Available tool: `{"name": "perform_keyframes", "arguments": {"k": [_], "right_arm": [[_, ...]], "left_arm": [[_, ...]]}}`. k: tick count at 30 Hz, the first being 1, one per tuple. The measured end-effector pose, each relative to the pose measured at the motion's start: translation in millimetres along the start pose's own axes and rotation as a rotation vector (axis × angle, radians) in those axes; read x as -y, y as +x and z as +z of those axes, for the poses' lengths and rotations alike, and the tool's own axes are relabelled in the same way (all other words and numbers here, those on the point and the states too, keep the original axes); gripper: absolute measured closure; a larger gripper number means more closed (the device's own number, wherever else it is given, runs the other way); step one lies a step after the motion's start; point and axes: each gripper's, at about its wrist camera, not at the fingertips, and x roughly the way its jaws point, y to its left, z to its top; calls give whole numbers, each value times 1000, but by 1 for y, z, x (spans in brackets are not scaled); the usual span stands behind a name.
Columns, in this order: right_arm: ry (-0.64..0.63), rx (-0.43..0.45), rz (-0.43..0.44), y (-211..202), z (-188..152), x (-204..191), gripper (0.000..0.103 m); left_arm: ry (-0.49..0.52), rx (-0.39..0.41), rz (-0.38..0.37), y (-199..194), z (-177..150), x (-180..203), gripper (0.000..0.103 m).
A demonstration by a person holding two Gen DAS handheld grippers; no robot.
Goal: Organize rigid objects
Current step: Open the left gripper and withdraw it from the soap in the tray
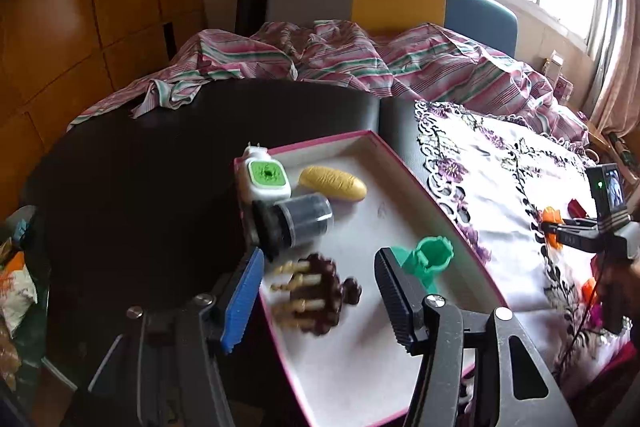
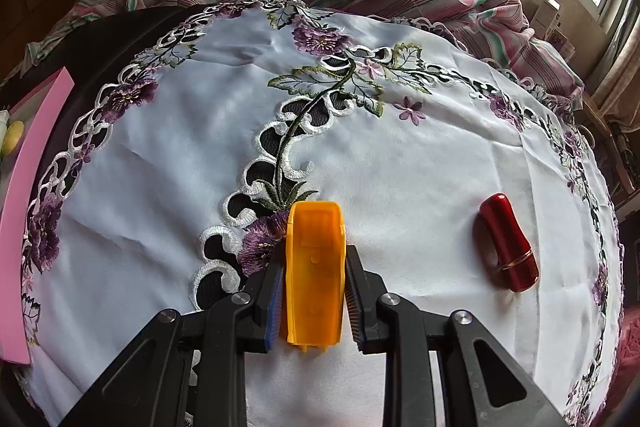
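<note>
left wrist view: the left gripper [image 1: 320,291] hangs with jaws apart and nothing between them over a pink-rimmed box [image 1: 404,163] on the dark table. inside lie a green-faced plug-in device [image 1: 266,175], a yellow oval piece [image 1: 333,183], a dark jar [image 1: 298,223], a brown toothed piece [image 1: 316,293] and a green part [image 1: 430,259]. no writing is readable.

right wrist view: the right gripper [image 2: 314,291] clamps an orange plastic piece [image 2: 314,267] over the embroidered cloth [image 2: 160,167]; a red tube [image 2: 508,243] lies well apart to its right.

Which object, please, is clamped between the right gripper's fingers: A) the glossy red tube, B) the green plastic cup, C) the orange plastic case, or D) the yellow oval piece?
C: the right gripper has its fingers pressed on both sides of the orange plastic case, while the glossy red tube lies apart on the embroidered white cloth.
</note>
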Motion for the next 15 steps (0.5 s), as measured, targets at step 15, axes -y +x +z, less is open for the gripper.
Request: {"name": "perform_keyframes", "arguments": {"k": [15], "right_arm": [[30,1,26,1,-1,4,77]], "left_arm": [[-40,-45,22,0,-20,-18,44]]}}
